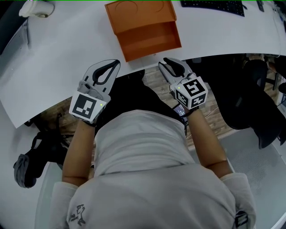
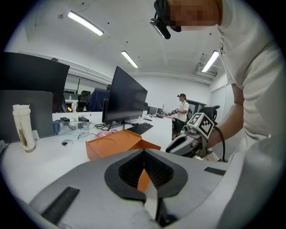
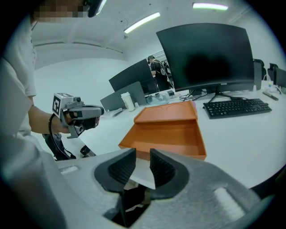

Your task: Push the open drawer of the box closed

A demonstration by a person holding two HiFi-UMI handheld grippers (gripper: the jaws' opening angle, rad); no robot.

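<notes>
An orange box point(image 1: 138, 15) lies on the white table point(image 1: 67, 58), and its open drawer point(image 1: 149, 40) is pulled out toward me, reaching almost to the table's front edge. In the left gripper view the box point(image 2: 114, 144) sits just beyond the jaws. In the right gripper view the empty drawer point(image 3: 167, 134) faces the jaws. My left gripper point(image 1: 117, 62) hovers at the table edge left of the drawer, its pads meeting at the tips. My right gripper point(image 1: 161, 64) sits just off the drawer's front right corner, a narrow gap between its pads, nothing in it.
A black keyboard point(image 1: 214, 5) and a white bottle point(image 1: 35, 8) lie at the back of the table. Monitors point(image 3: 205, 53) stand behind the box. A black chair point(image 1: 250, 98) stands at my right. A person point(image 2: 182, 112) stands far off.
</notes>
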